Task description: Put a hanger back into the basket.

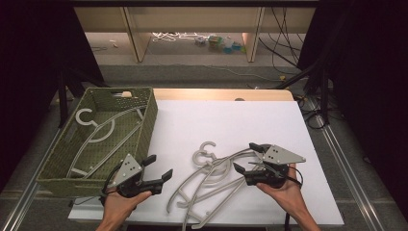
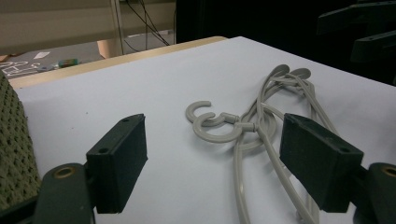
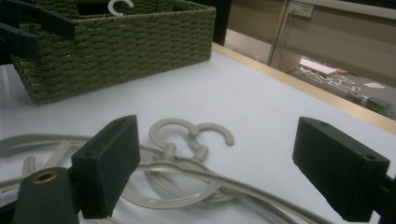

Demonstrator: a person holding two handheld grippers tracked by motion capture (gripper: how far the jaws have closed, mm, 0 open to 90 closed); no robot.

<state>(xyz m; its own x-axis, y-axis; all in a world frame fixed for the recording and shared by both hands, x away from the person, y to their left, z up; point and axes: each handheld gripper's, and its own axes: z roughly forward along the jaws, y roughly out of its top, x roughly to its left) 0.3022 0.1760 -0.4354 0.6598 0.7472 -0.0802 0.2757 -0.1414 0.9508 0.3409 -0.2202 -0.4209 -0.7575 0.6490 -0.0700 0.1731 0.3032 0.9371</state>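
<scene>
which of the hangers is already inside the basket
The lone grey hanger lying in the green woven basket; the other hangers lie tangled on the white table.

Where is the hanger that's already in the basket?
In the high view, that hanger lies inside the green basket at the table's left, its hook toward the far wall, beyond the left gripper.

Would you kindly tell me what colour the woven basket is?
The basket is olive green, clearest in the right gripper view.
</scene>
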